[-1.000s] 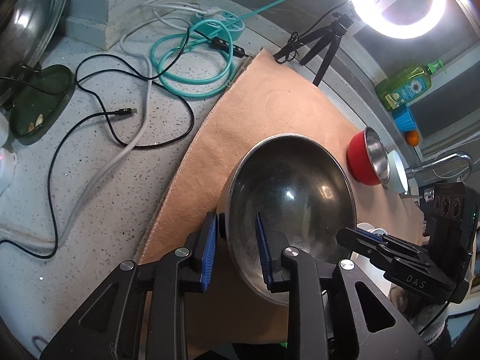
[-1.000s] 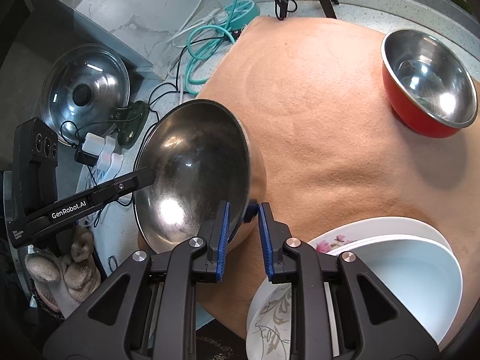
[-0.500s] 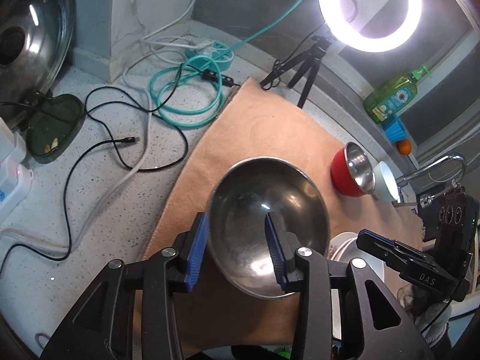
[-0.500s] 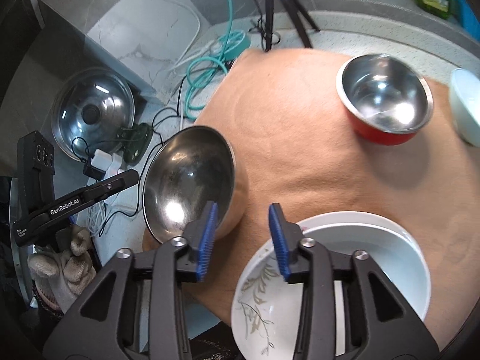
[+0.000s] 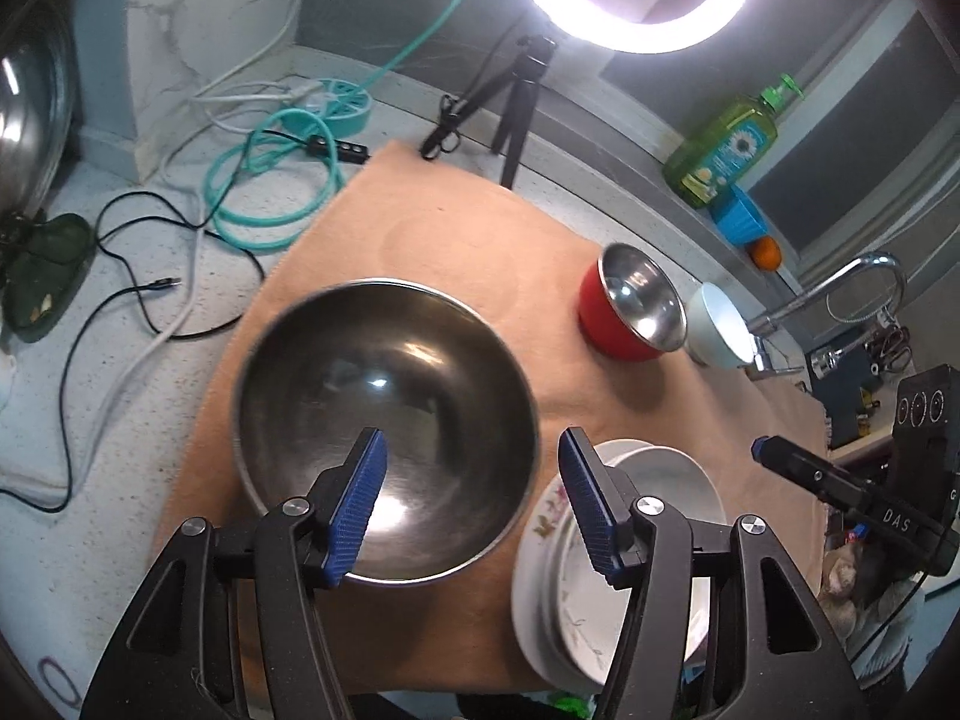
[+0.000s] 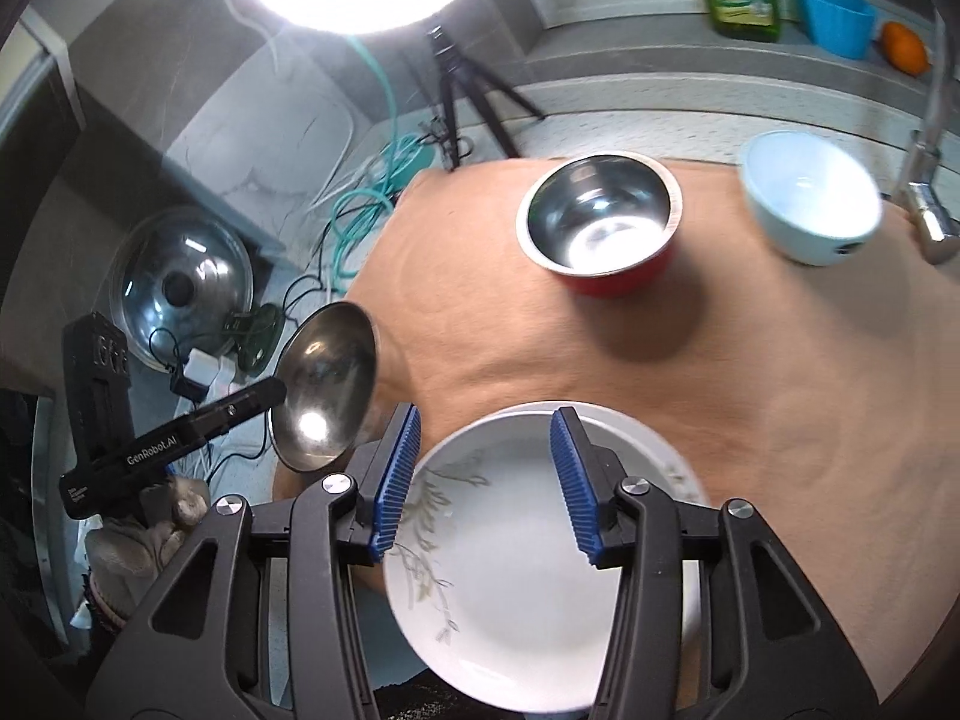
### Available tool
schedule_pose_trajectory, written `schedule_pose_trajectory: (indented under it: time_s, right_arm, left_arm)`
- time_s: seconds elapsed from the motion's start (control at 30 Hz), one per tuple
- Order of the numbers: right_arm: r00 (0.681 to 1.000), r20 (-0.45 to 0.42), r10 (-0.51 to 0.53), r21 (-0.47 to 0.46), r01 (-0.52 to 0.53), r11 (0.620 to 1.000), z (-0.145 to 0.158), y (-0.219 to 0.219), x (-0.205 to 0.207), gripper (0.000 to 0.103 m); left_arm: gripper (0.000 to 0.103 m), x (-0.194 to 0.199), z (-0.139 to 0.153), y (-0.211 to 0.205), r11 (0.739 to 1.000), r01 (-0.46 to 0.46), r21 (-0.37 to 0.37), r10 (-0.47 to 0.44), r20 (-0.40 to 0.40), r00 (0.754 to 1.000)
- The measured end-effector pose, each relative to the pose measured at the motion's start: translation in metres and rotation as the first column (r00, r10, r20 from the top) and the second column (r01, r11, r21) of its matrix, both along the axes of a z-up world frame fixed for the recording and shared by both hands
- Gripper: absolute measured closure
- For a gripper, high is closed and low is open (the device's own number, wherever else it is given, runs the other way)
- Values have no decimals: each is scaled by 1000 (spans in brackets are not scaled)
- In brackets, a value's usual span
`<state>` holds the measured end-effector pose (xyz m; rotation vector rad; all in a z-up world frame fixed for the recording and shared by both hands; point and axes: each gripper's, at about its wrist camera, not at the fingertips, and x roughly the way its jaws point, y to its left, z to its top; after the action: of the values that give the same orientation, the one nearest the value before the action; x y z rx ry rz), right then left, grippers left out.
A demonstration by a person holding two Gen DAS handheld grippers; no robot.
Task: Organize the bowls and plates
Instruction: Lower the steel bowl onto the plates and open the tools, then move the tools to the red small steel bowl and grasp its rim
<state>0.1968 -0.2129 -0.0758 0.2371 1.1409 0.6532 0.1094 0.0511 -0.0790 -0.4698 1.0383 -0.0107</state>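
A large steel bowl [image 5: 384, 402] sits on the tan mat [image 5: 456, 228], also seen in the right wrist view [image 6: 327, 384]. My left gripper [image 5: 474, 504] is open and empty above the bowl's near right rim. A stack of white floral plates [image 5: 630, 552] lies at the front right; it also shows in the right wrist view [image 6: 528, 570]. My right gripper [image 6: 486, 480] is open and empty above the plates. A red bowl with steel inside [image 6: 600, 222] and a pale blue bowl [image 6: 810, 198] stand further back.
Cables [image 5: 252, 204] and a pot lid [image 6: 180, 288] lie left of the mat. A ring light on a tripod [image 5: 522, 102], a green soap bottle [image 5: 726, 150], a blue cup [image 6: 837, 18] and a faucet [image 5: 840, 288] stand behind.
Both grippers let go of the large steel bowl's rim, opened wide and pulled back and up. The bowl now rests on the mat.
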Motion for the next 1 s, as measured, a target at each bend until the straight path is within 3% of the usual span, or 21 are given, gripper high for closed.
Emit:
schedule_pose_trajectory:
  time_s: [0.17,0.5,0.9,1.0]
  right_arm:
    - [998,21,-65,2,65,998,8,-39,8,42]
    - [990,58,-130,-32,132,991,11,-87,50,41]
    - [996,-18,-90,-18,90,996,-16,-64,109,41]
    - [995,-49,-84,-16,83,996,-27,-52,120,48]
  left_arm:
    - [42,15,3,-21,1000,24,-13,-24,7,1000]
    - [39,59,0,-58,995,99,-28,-99,-3,995]
    - [39,133,-9,-77,990,139,8,-138,-65,988]
    - [41,152,-16,-78,991,132,5,-131,-83,988]
